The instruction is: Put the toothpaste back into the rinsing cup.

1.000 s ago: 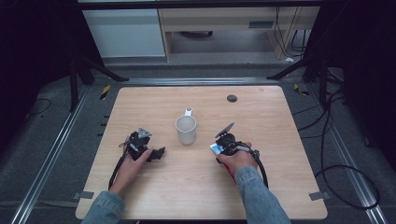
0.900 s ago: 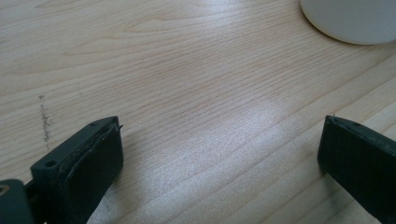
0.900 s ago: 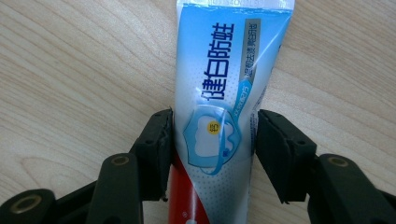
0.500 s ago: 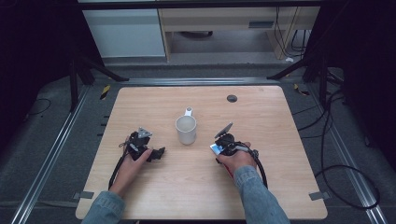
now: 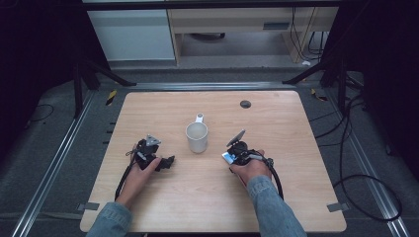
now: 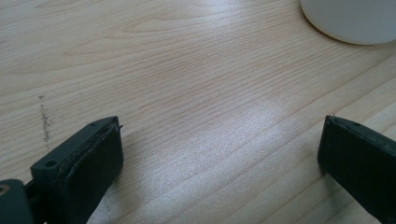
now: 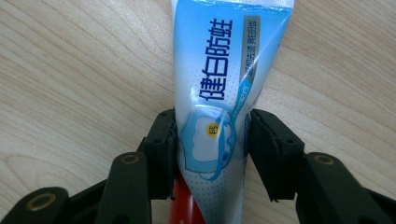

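Observation:
A blue and white toothpaste tube (image 7: 219,93) with a red end lies on the wooden table between the jaws of my right gripper (image 7: 212,135). The jaws have just been closing, and both pads now touch the tube's sides. In the high view the right gripper (image 5: 235,152) sits to the right of a white mug (image 5: 197,137), with the tube's blue end (image 5: 228,157) showing at its tip. My left gripper (image 5: 167,162) rests left of the mug, open, with bare wood between its fingers (image 6: 93,158). The mug's base (image 6: 350,21) shows ahead of it.
A dark round grommet (image 5: 245,103) sits in the table (image 5: 276,197) at the back right. Cables trail from both grippers toward the front edge. Black stand legs and a rail frame surround the table on the floor.

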`<action>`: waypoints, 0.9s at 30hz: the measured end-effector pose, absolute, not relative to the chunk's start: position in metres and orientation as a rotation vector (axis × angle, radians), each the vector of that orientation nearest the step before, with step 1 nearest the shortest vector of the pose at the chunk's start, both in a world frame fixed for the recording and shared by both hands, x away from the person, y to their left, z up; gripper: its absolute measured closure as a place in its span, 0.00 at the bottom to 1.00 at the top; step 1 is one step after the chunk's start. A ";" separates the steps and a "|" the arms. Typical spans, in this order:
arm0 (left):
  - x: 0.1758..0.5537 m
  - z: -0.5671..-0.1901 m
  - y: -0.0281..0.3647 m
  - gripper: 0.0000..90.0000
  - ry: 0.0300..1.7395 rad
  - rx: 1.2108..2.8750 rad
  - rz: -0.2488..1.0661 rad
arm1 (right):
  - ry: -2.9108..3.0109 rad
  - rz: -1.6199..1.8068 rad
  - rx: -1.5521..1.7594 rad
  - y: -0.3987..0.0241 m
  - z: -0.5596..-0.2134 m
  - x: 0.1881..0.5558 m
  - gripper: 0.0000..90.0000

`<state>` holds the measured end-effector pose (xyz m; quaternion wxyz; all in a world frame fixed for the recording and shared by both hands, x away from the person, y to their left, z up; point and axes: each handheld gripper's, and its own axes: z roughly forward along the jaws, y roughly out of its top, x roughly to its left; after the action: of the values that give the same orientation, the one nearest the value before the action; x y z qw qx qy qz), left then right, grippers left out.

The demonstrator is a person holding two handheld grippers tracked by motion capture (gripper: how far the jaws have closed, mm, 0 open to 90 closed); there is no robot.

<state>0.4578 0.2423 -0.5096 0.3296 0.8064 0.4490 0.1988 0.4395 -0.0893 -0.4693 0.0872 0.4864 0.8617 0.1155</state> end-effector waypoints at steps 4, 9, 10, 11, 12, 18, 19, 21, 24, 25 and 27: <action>0.458 -0.510 0.242 0.00 1.174 2.109 0.520 | 2.576 0.335 1.429 -0.090 -0.468 0.440 0.64; 0.458 -0.510 0.242 0.00 1.174 2.110 0.520 | 2.580 0.327 1.423 -0.090 -0.470 0.440 0.64; 0.458 -0.510 0.242 0.00 1.174 2.109 0.520 | 2.580 0.327 1.423 -0.090 -0.470 0.440 0.64; 0.458 -0.510 0.242 0.00 1.175 2.109 0.520 | 2.579 0.324 1.421 -0.090 -0.470 0.441 0.64; 0.458 -0.510 0.242 0.00 1.174 2.109 0.520 | 2.580 0.321 1.419 -0.090 -0.470 0.441 0.66; 0.458 -0.510 0.242 0.00 1.174 2.110 0.520 | 2.575 0.332 1.439 -0.092 -0.467 0.441 0.73; 0.458 -0.510 0.242 0.00 1.175 2.109 0.520 | 2.577 0.343 1.441 -0.093 -0.465 0.441 0.75; 0.458 -0.510 0.242 0.00 1.175 2.109 0.520 | 2.577 0.363 1.439 -0.095 -0.463 0.443 0.77; 0.458 -0.510 0.242 0.00 1.174 2.109 0.520 | 2.592 0.365 1.437 -0.097 -0.463 0.445 0.78; 0.458 -0.510 0.242 0.00 1.175 2.109 0.519 | 2.590 0.361 1.439 -0.096 -0.463 0.444 0.78; 0.458 -0.510 0.242 0.00 1.175 2.109 0.519 | 2.590 0.354 1.434 -0.095 -0.463 0.444 0.77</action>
<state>0.4579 0.2423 -0.5096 0.3300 0.8062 0.4491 0.1985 0.4440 -0.0953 -0.4630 0.0798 0.4793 0.8660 0.1185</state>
